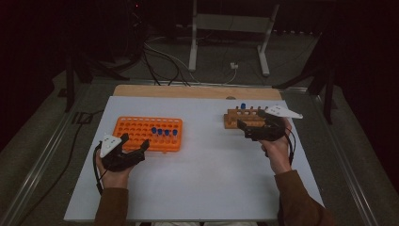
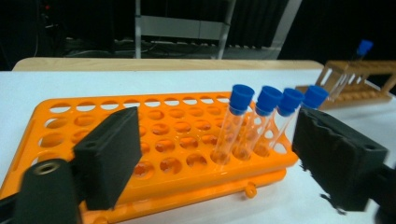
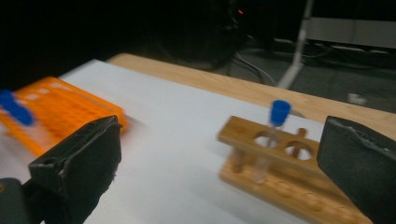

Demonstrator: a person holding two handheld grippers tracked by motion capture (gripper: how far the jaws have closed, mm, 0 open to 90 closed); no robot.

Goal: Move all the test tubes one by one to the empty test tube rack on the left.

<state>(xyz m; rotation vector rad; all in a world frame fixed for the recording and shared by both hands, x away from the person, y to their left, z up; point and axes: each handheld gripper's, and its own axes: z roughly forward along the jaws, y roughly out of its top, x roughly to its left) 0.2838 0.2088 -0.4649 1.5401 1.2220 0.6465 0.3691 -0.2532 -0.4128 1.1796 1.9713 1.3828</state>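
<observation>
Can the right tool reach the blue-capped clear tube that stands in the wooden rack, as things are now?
Probably yes. The right tool is open and empty beside the brown wooden rack, and the blue-capped clear tube stands alone there, with empty holes beside it and nothing in front of it.

plastic rack (image 1: 147,133): table (image 1: 207,179) left, four tubes (image 1: 163,133) in | wooden rack (image 1: 245,117): right, one tube (image 1: 243,108) in

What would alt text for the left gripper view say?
Two open black fingers frame an orange rack on a white table. Four blue-capped tubes stand in a row at its right end. A wooden rack with one tube sits far right.
</observation>
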